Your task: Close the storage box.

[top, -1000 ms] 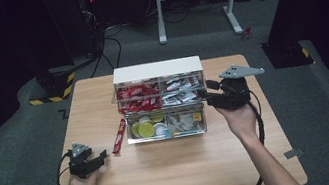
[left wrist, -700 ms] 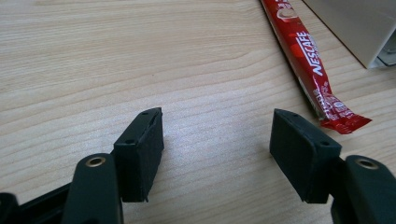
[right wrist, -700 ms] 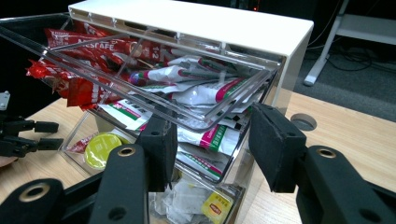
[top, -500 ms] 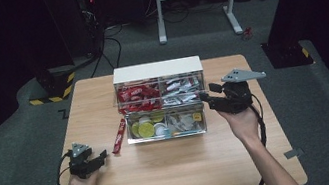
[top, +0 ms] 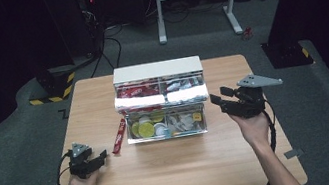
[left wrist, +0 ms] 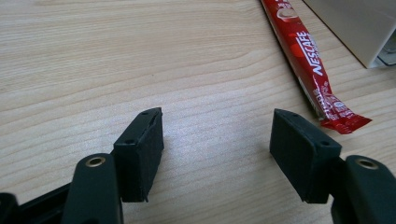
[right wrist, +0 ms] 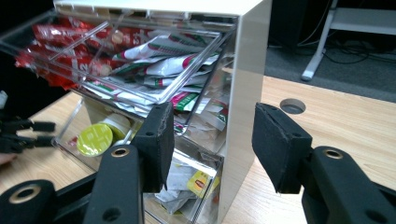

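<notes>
Between the jaws of the left gripper (left wrist: 215, 154), seen in its own view, lay nothing but bare wood: the pads stood wide apart and released, low over the table (left wrist: 116, 60). A red Nescafé stick sachet (left wrist: 308, 60) lay flat toward the upper right of that view, just beyond the right-hand pad and apart from it. From the high view the same sachet (top: 119, 136) lay loose on the table, just left of the lower drawer (top: 166, 124), and the left gripper (top: 94, 161) sat at the lower left of the frame, near it.

At the right of the high view, the right gripper (top: 216, 102) hung beside the white drawer organizer (top: 157, 68), at its right end. Its jaws had just been opening; in its own view the right gripper (right wrist: 212, 135) was unclenched, with nothing between the pads, and the organizer's white side wall and the drawers' clear fronts stood beyond them.

Both drawers stood pulled out. The upper drawer (right wrist: 140, 56) held red sachets and white-and-green packets; the lower one held round capsules and small packets.

Judged from this, the opening was done, but the sachet was neither picked up nor put away, and the drawers remained to be pushed shut.
</notes>
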### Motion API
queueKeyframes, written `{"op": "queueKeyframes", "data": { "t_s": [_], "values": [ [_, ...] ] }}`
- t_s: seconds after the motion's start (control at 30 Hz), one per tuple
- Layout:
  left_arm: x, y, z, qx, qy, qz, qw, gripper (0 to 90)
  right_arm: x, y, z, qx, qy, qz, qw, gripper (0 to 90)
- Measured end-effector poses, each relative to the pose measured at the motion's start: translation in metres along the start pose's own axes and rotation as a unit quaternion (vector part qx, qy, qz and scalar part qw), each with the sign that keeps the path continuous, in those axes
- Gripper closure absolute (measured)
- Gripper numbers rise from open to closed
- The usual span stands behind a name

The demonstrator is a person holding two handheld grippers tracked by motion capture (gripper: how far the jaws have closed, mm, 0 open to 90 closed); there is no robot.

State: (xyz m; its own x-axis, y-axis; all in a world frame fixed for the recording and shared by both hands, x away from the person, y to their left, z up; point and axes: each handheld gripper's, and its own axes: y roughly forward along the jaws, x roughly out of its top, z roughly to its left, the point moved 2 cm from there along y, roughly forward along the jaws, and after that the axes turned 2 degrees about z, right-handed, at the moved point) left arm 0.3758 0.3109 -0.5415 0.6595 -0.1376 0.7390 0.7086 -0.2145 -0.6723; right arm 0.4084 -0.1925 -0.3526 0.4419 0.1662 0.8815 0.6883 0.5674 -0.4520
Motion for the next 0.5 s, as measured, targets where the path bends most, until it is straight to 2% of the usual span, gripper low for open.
{"op": "queueKeyframes", "data": {
  "t_s": [0.13,0.5],
  "values": [
    [0.0,0.0,0.0,0.0,0.002,0.002,1.0,35.3,-0.005,-0.007,-0.007,-0.003,0.009,-0.015,0.9998,49.1],
    [0.0,0.0,0.0,0.001,0.004,0.003,1.0,34.8,-0.024,-0.016,-0.027,-0.017,0.034,-0.031,0.9988,49.2]
  ]
}}
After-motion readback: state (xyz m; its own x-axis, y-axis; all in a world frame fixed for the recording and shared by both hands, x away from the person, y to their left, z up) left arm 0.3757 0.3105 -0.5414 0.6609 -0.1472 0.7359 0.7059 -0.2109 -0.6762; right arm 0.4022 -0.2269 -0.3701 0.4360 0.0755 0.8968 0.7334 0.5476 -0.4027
